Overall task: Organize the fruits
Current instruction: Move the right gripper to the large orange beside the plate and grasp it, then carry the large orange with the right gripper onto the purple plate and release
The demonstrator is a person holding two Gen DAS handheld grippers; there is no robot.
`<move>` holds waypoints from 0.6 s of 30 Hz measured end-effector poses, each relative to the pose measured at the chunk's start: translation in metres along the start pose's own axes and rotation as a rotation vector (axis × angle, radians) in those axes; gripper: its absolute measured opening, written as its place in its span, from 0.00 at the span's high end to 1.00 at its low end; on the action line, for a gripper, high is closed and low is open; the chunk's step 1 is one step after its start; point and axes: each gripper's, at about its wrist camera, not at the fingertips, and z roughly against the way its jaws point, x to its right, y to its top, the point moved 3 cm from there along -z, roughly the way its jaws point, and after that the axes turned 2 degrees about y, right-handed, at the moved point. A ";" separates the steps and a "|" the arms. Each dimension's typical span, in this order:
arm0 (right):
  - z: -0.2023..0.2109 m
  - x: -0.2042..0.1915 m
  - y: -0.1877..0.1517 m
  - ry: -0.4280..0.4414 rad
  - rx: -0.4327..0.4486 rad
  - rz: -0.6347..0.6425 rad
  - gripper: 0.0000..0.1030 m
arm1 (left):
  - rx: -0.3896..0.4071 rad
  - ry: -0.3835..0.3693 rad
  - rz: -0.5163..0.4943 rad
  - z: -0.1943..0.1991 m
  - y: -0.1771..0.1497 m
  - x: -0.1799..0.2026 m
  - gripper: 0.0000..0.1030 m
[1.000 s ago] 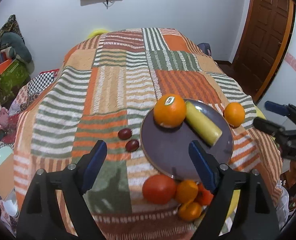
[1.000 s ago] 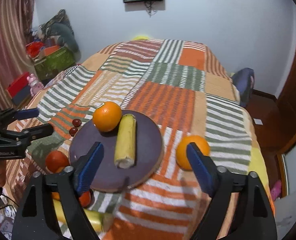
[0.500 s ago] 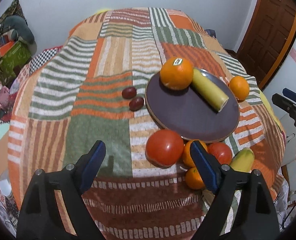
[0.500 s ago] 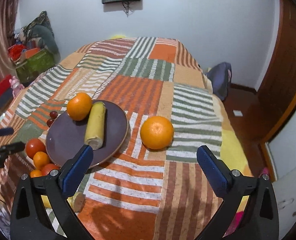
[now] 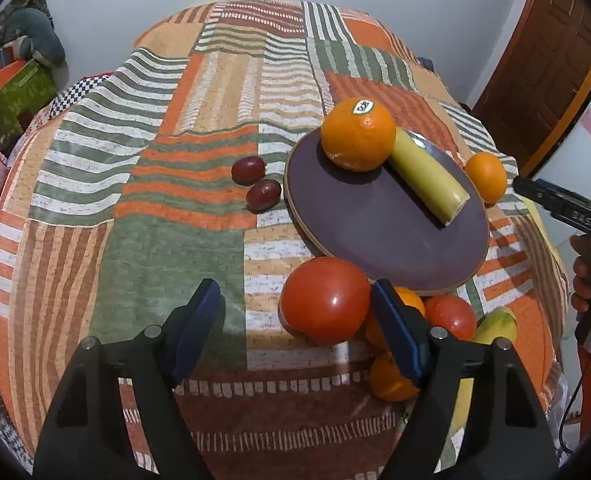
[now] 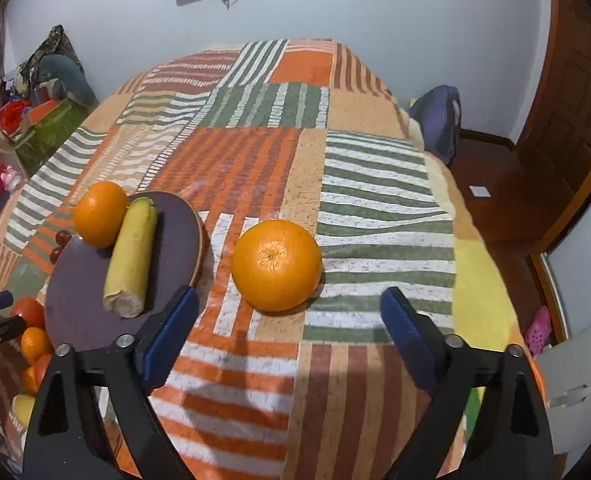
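A dark purple plate (image 5: 367, 224) (image 6: 75, 292) lies on the striped blanket and holds a stickered orange (image 5: 357, 140) and a cut banana piece (image 5: 427, 182). My left gripper (image 5: 299, 324) is open, just in front of a red tomato (image 5: 325, 306); small oranges (image 5: 391, 376), another tomato (image 5: 451, 316) and a banana (image 5: 491, 324) lie behind its right finger. Two grapes (image 5: 255, 182) lie left of the plate. My right gripper (image 6: 287, 320) is open, just short of a loose orange (image 6: 276, 265) right of the plate.
The blanket covers a bed (image 6: 375, 160) whose front and right edges drop off close to the fruit. A wooden door (image 6: 575, 80) is at the right, a bag (image 6: 439, 120) on the floor, and clutter (image 6: 43, 92) at the far left.
Both grippers have pulled back and lowered. The left now frames the red tomato. The right has swung right, off the plate, and now frames the loose orange. Both stay open.
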 end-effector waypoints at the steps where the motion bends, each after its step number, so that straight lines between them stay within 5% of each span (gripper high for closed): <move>1: -0.005 0.000 0.001 0.009 -0.010 -0.003 0.18 | 0.001 -0.005 0.008 -0.001 0.000 0.000 0.25; 12: -0.037 -0.003 0.007 0.031 -0.064 -0.012 0.28 | -0.005 -0.093 0.033 -0.004 0.002 0.006 0.53; 18: -0.046 -0.003 0.009 0.064 -0.068 -0.033 0.39 | -0.006 -0.094 0.028 -0.004 0.002 0.007 0.54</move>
